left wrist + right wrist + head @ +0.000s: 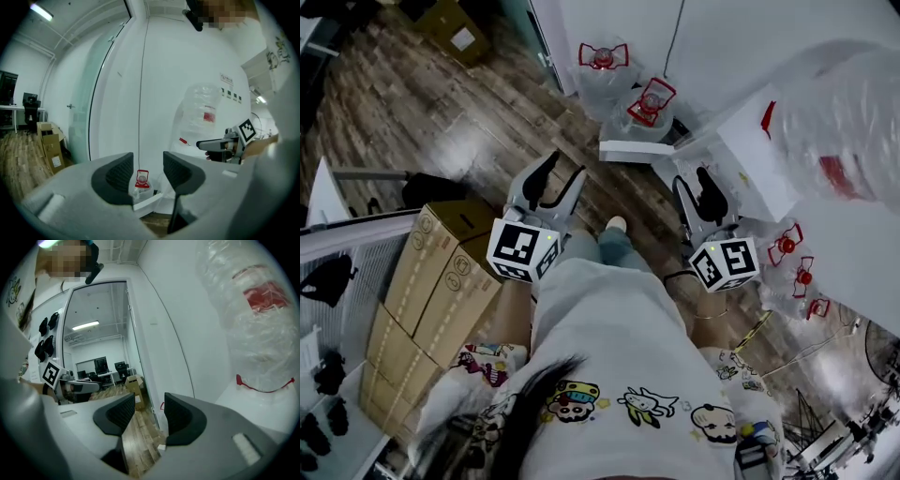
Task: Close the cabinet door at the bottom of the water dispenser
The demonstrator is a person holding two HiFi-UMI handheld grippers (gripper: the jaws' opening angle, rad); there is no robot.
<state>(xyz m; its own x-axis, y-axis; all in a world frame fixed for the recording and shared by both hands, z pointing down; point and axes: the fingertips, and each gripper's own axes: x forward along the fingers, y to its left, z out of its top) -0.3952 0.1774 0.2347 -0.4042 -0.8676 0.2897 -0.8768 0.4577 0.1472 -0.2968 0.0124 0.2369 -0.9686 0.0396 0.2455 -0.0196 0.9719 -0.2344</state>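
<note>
L tongs (565, 171) and R tongs (695, 185): both open, empty, held fwd at low tilt, prob. lining up approach. The door (636, 150) looks swung open at dispenser (750, 155) base, beyond tongs, untouched. Jugs (649, 101) stand beside it.

Water dispenser (750, 155): one. Wrapped bottle (848, 122) on top of it: one.

Red-capped floor bottles beyond the dispenser, against the wall: two, the far bottle (602, 58) and the near bottle (651, 100).

Red caps on the dispenser's near side: three, upper cap (786, 246), middle cap (804, 277), lower cap (817, 307).

Cardboard stack (441, 272), well left of the dispenser: at least two boxes, seams unclear. Lone box (455, 33) far beyond: one.

Grippers: two, left gripper (562, 173) and right gripper (691, 178). Marker cubes: two, left cube (523, 248) and right cube (725, 262).
</note>
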